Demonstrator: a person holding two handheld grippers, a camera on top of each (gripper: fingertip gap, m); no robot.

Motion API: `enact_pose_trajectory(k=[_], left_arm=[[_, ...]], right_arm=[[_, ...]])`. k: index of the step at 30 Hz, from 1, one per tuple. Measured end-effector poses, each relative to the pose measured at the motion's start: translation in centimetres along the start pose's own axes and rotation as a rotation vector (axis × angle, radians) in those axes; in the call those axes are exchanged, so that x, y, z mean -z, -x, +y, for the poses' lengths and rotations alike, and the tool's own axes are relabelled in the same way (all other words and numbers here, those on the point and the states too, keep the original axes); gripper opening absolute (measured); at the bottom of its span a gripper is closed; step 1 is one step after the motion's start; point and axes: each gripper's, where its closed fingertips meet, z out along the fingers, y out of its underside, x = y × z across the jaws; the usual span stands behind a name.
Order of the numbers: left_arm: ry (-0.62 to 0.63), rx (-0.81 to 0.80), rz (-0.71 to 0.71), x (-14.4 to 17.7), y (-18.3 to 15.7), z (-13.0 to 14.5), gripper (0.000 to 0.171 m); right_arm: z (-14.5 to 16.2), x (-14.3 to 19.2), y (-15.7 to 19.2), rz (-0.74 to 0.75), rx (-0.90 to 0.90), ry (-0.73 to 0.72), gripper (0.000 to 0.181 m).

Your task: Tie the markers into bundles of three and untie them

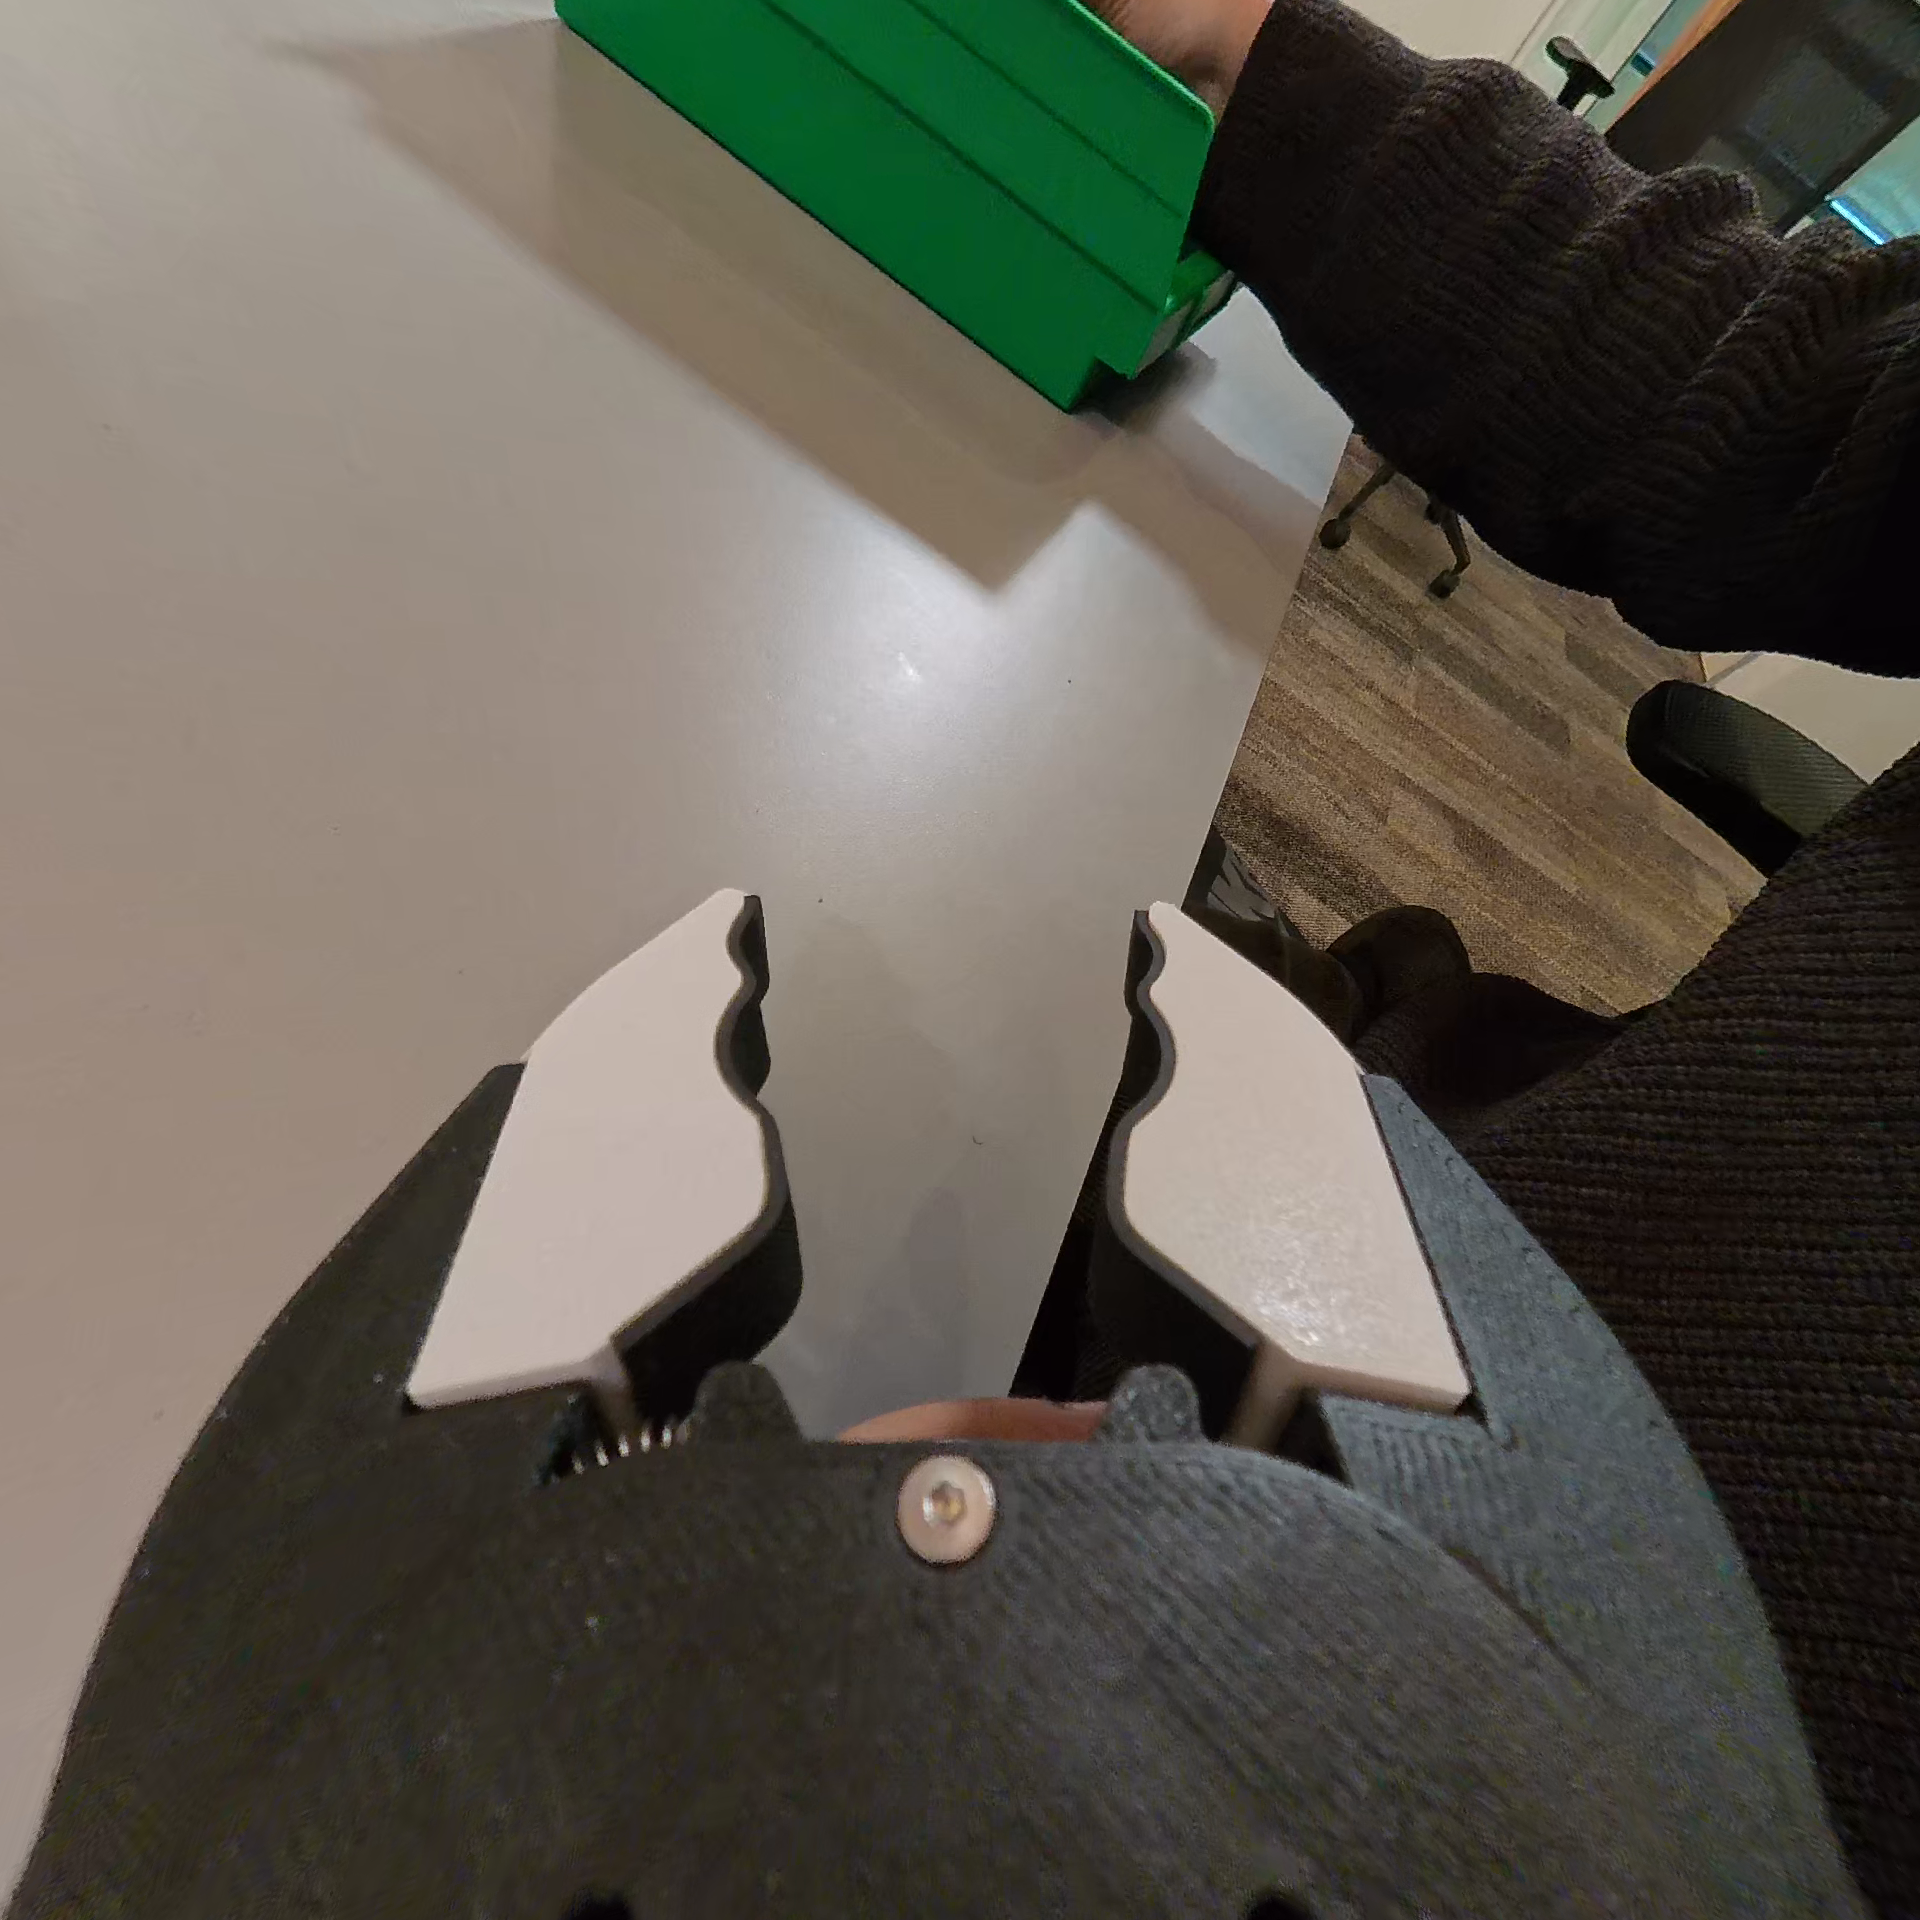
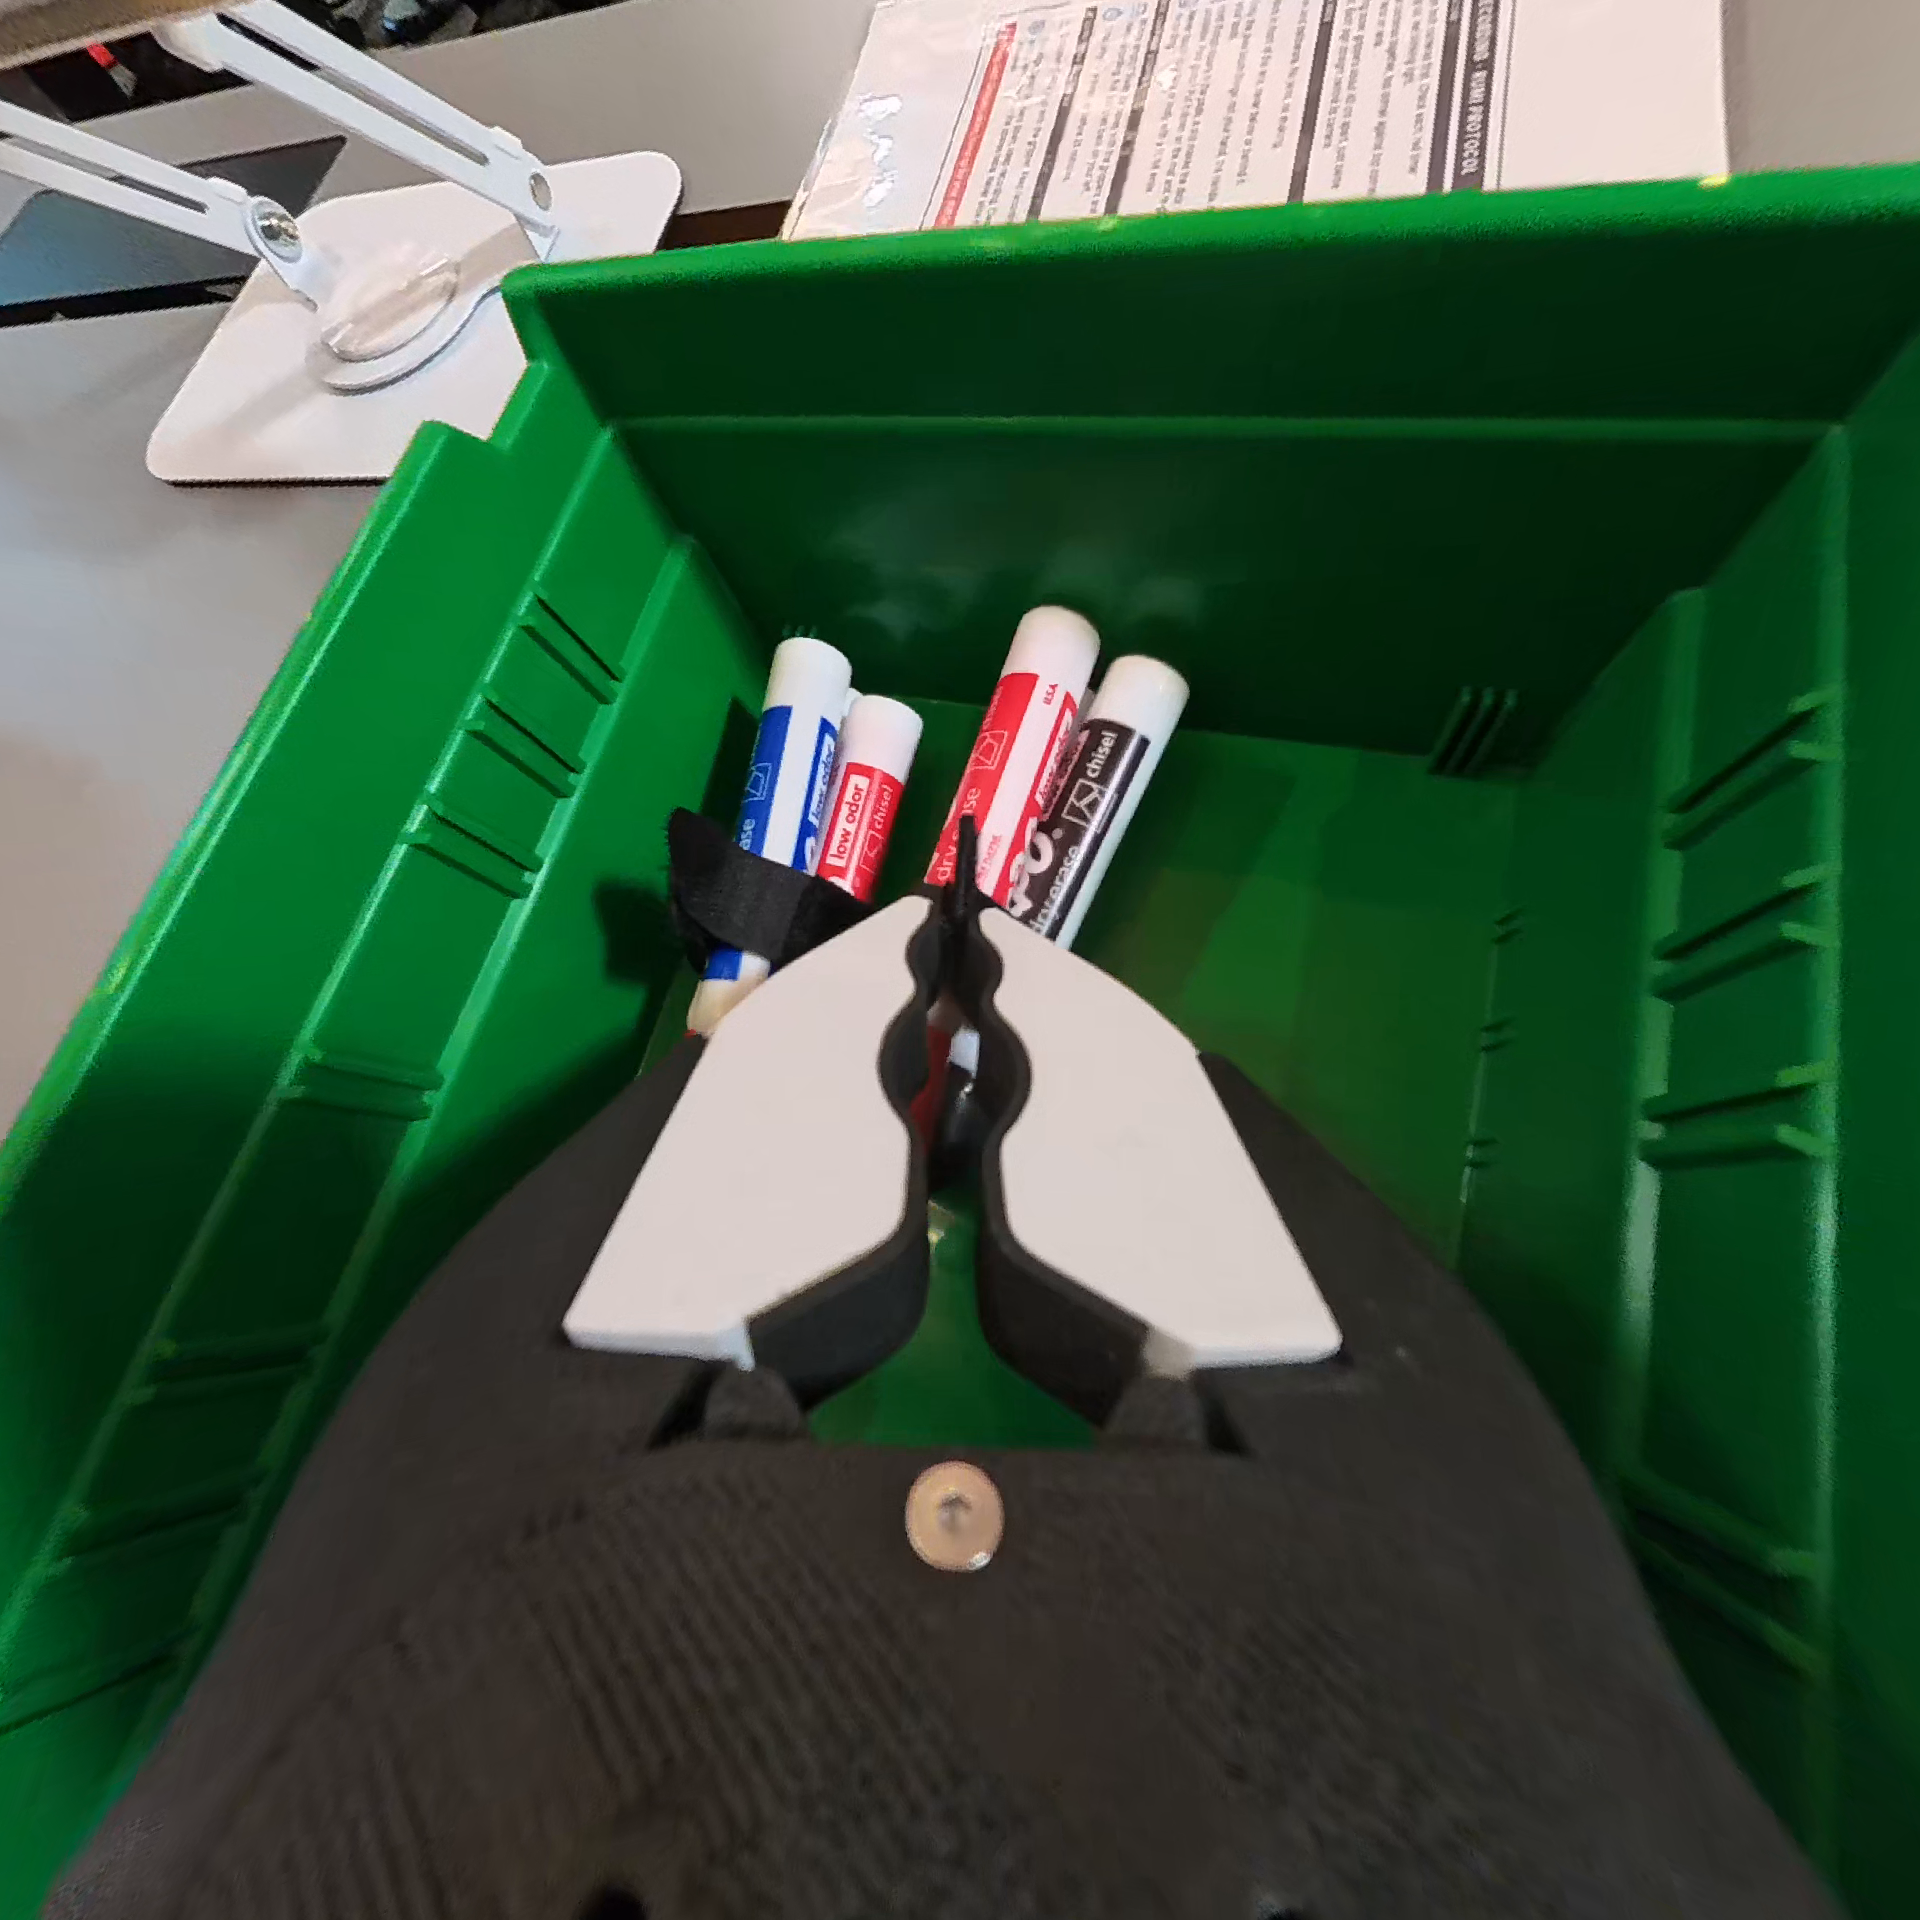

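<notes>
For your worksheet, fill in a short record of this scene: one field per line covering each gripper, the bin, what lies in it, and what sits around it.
left gripper: open, empty, above the grey table near its edge
right gripper: inside the green bin, shut on a black strap
markers: four, banded by the strap, ends toward the far wall
beyond bin: white stand base, printed sheet
person: dark sleeve reaching into the bin

Left view skims the table [image 1: 520, 623]; right view peers closely into the shared green bin [image 2: 1247, 520].
</notes>
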Motion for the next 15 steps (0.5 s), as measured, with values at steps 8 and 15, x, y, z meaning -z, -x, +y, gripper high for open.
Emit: enact_pose_trajectory(k=[8,15], left_arm=[[0.012,0.004,0.004,-0.2,0.0,0.2,0.067],[0.022,0.0,0.002,-0.3,0.0,0.4,0.067]], right_arm=[[0.2,0.4,-2.1,0.132,-0.013,0.006,0.011],[-0.2,1.4,-1.6,0.151,0.005,-0.005,0.047]])
